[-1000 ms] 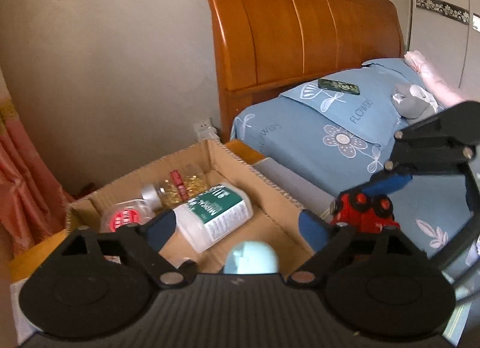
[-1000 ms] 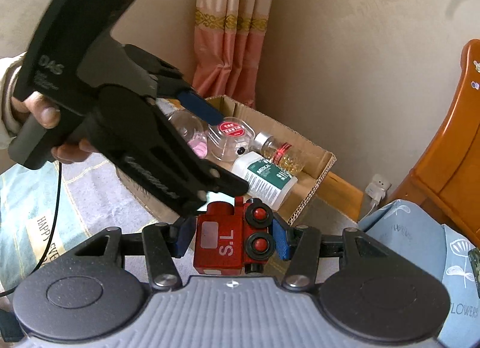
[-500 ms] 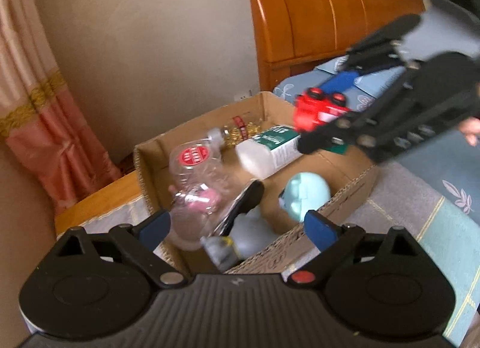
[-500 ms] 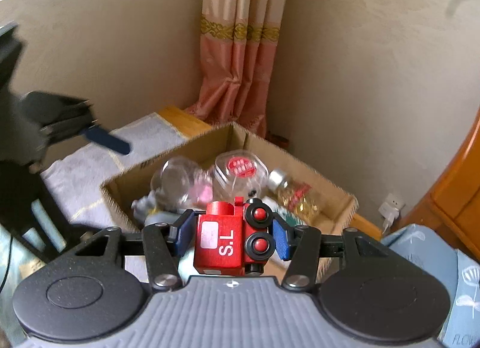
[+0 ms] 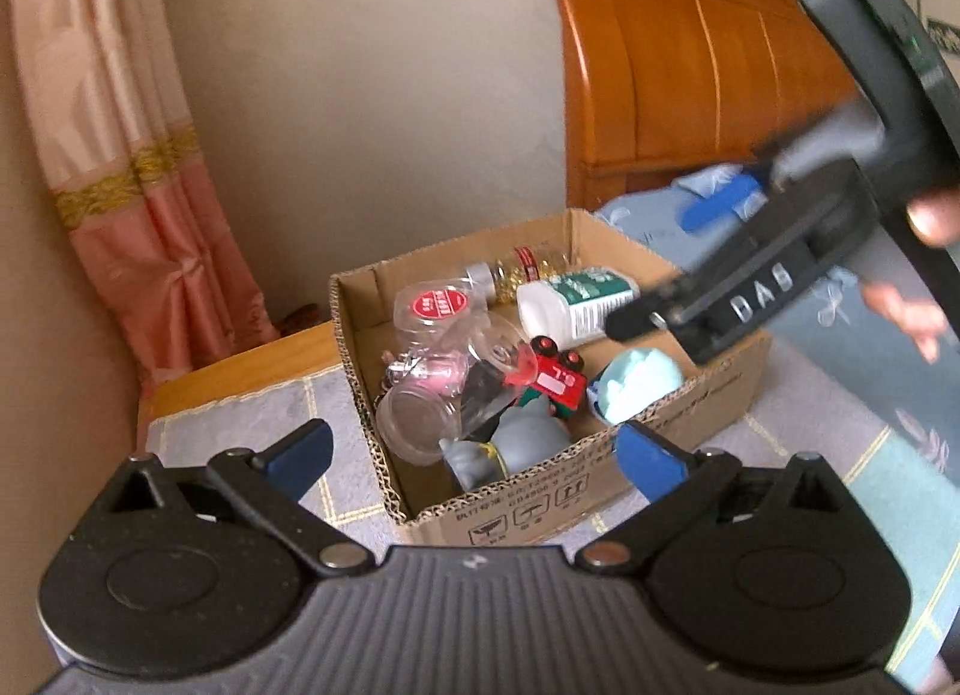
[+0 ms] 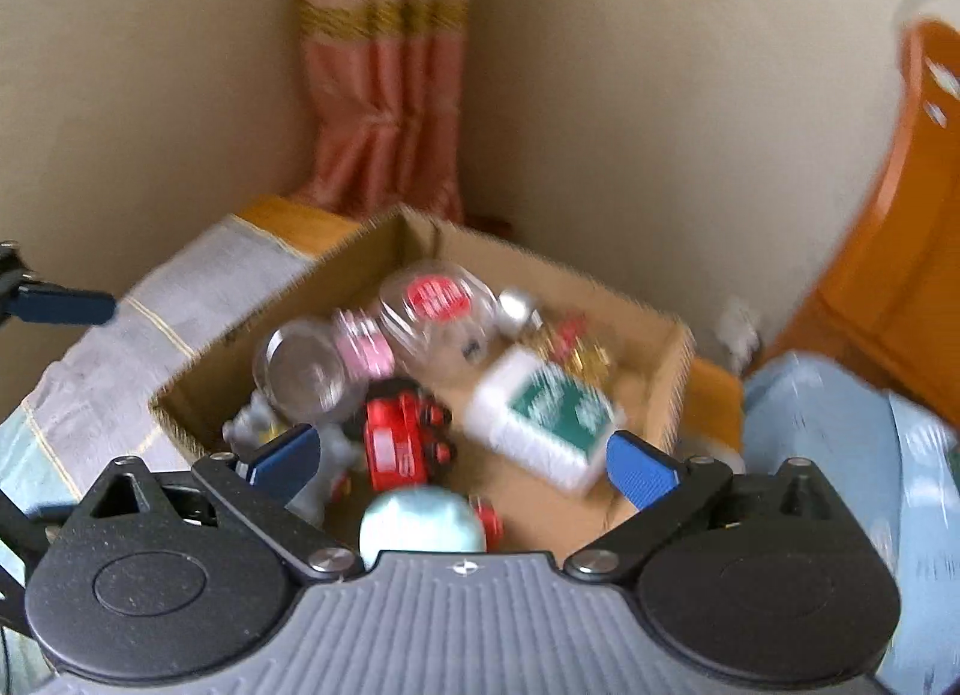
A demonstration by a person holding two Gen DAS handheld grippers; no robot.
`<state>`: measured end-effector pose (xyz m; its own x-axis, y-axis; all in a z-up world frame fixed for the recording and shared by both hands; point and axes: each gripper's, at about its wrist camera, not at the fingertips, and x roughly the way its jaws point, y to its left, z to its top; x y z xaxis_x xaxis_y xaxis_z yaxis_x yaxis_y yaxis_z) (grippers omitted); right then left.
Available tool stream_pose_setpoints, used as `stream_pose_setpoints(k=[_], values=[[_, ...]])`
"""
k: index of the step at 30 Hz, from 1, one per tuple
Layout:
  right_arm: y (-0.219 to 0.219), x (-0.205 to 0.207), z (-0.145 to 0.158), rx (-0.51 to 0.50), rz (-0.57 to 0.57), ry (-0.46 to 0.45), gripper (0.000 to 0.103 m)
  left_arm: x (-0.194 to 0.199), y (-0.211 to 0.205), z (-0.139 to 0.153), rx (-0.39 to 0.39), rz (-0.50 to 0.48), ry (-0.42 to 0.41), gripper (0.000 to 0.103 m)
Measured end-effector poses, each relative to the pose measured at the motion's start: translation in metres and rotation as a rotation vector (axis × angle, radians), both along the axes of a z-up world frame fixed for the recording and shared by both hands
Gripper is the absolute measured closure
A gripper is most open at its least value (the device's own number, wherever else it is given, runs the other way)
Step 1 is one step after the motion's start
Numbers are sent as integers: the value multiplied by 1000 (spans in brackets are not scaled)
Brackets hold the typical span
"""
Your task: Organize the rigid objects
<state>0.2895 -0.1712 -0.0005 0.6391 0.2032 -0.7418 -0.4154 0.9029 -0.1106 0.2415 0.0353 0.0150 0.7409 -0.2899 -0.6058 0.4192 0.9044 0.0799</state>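
Note:
A red toy train [image 5: 555, 380] [image 6: 402, 443] lies loose in the cardboard box [image 5: 690, 425] [image 6: 672, 347] among jars and bottles. My right gripper [image 6: 462, 464] is open and empty, above the box's near side. In the left wrist view its black body [image 5: 756, 287] hangs over the box's right side. My left gripper [image 5: 474, 455] is open and empty, in front of the box. Its blue fingertip [image 6: 60, 302] shows at the left edge of the right wrist view.
The box also holds a red-lidded clear jar [image 5: 435, 308], a white bottle with a green label [image 5: 570, 305], a pale blue ball [image 5: 636, 383], a grey figure [image 5: 516, 449] and a tipped glass jar [image 5: 420, 419]. A wooden headboard [image 5: 690, 77] and pink curtain [image 5: 120, 167] stand behind.
My right gripper has opened and let go of the red train, which now lies in the box. My left gripper has pulled back from the box.

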Motion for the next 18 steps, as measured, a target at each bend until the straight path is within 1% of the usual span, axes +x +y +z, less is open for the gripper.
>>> stream_pose_setpoints(k=[3, 5, 7, 9, 11, 12, 14, 16, 18], values=[[-7, -20, 1, -14, -91, 19, 0, -14, -1, 6, -5, 61, -14, 2], [-11, -36, 2, -21, -144, 13, 0, -25, -3, 8, 10, 113, -24, 2], [-16, -54, 0, -18, -197, 3, 0, -32, -2, 7, 1, 172, -13, 2], [-20, -72, -7, -10, -255, 5, 0, -37, -2, 2, -20, 251, 42, 2], [-23, -92, -21, 2, -314, 17, 0, -43, -1, -6, -47, 308, 96, 2], [-25, -100, -29, 12, -337, 31, 0, -47, -1, -10, -55, 327, 123, 2], [-30, -116, -47, 73, -381, 87, 0, -55, -2, -20, -57, 355, 172, 2], [-35, -131, -60, 129, -417, 139, 0, -63, -5, -29, -29, 372, 206, 2], [-37, -143, -65, 139, -436, 168, 0, -69, -10, -32, 20, 367, 214, 2]])
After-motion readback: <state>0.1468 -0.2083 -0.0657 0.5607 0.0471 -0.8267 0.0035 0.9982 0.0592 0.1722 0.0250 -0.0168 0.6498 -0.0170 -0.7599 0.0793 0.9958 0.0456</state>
